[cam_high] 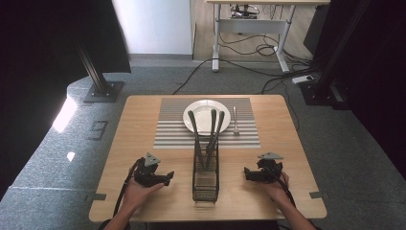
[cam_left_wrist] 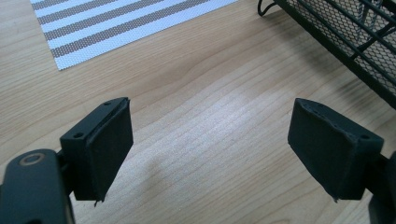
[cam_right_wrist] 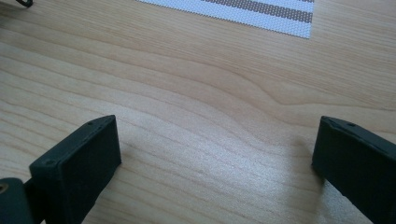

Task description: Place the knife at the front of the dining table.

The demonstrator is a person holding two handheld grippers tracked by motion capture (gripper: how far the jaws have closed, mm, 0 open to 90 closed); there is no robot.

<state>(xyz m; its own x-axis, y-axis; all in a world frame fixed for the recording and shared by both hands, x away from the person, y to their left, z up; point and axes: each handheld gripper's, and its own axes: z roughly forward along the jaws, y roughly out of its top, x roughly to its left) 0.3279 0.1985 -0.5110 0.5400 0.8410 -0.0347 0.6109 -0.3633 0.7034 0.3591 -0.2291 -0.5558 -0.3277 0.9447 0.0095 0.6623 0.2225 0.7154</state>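
Left gripper [cam_high: 168, 178]: held in the person's left hand [cam_high: 135, 191] near the front left of the table [cam_high: 139, 129], just left of the wire basket. In the left gripper view its jaws stand wide apart with bare wood between them; the pads [cam_left_wrist: 109, 144] grip nothing and touch nothing.

Right gripper [cam_high: 247, 173]: held in the person's right hand [cam_high: 277, 184] near the front right of the table, to the right of the basket. In the right gripper view the jaws are spread wide over plain tabletop, with nothing between them.

Wire basket [cam_high: 206, 184]: black mesh, long and narrow, standing between the two grippers at the front middle of the table. Its near corner shows at the upper right of the left gripper view [cam_left_wrist: 355, 42], apart from the jaws.

Utensils [cam_high: 210, 132]: three dark-handled pieces stand in the far end of the basket, their handles leaning up over the plate.

Plate [cam_high: 194, 108]: white and round, on the striped placemat [cam_high: 167, 124] at the far middle of the table. A corner of the mat shows in both gripper views.

Fork [cam_high: 235, 120]: silvery, lying on the mat just right of the plate.

Contact: neither gripper touches the basket or the utensils.
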